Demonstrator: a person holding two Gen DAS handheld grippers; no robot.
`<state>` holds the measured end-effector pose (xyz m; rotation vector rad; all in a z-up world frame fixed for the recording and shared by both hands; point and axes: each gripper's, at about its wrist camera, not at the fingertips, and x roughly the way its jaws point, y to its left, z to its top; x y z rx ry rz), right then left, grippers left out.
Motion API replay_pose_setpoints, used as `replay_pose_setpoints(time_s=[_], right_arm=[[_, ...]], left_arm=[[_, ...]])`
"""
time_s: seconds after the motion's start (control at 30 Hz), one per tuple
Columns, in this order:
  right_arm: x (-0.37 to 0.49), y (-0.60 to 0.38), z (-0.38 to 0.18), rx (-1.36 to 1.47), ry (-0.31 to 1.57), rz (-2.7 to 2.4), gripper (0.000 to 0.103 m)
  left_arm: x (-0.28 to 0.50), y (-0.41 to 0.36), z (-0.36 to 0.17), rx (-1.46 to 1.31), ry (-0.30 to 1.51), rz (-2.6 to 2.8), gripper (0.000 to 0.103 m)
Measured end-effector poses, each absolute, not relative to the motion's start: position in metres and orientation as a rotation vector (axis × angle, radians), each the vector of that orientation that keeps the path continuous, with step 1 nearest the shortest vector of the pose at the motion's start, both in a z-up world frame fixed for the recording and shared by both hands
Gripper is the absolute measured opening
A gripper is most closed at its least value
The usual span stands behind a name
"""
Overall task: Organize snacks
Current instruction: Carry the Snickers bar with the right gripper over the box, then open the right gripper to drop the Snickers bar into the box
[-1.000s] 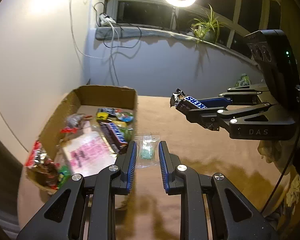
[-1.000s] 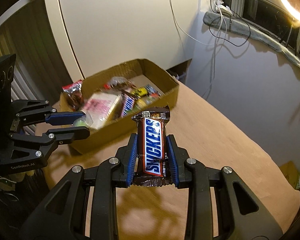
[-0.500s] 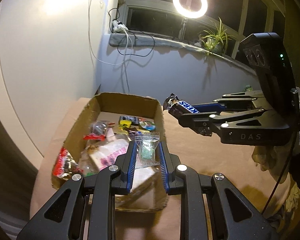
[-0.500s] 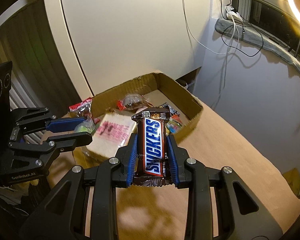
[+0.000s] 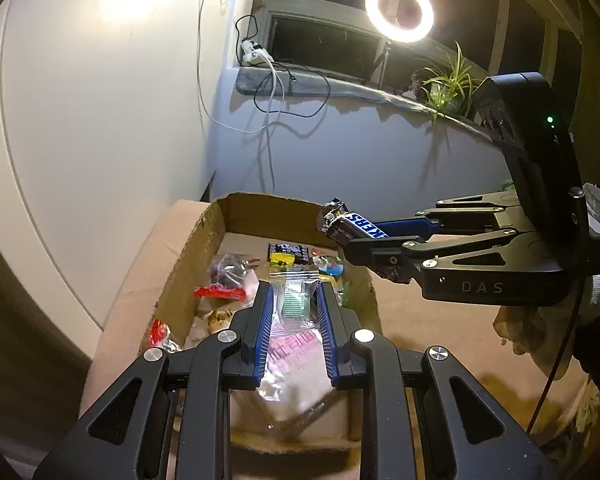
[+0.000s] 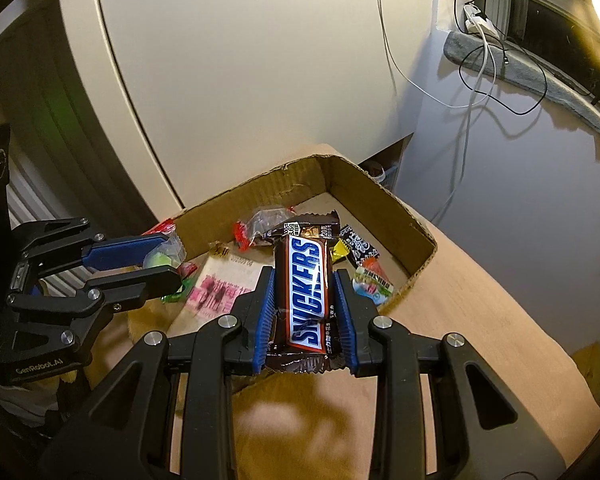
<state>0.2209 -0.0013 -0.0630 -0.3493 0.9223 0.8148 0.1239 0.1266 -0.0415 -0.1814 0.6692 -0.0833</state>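
My left gripper [image 5: 293, 286] is shut on a small clear packet with a green candy [image 5: 293, 300], held above the open cardboard box [image 5: 204, 232]. My right gripper [image 6: 305, 276] is shut on a Snickers bar [image 6: 307, 288] that stands lengthwise between its blue pads over the box's near edge. In the left wrist view the right gripper [image 5: 342, 236] comes in from the right with the Snickers bar [image 5: 350, 226] over the box's right wall. In the right wrist view the left gripper [image 6: 168, 264] reaches in from the left with its clear packet [image 6: 165, 255]. The box [image 6: 384, 204] holds several wrapped snacks.
Inside the box lie a pink-printed packet [image 6: 220, 284], a red-edged clear packet [image 5: 226, 276] and small colourful sweets [image 6: 370, 280]. The box sits on a brown table [image 6: 480, 320] beside a white wall. Cables [image 5: 268, 92] hang from the window sill, with a ring light [image 5: 399, 10] above.
Both grippers have moved over the table toward the box, still holding their snacks. The box now lies under both of them; before, it lay to the side.
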Motion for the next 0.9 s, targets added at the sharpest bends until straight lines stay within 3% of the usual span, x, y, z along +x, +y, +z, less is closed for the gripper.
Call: replay_pose_setpoints(time_s=[0.9], right_arm=[[0.255,0.017,-0.089,-0.347,0.968,0.807,0.030]], left_arm=[[0.156,0.138,-0.052,-0.185,0.695,-0.058,0.021]])
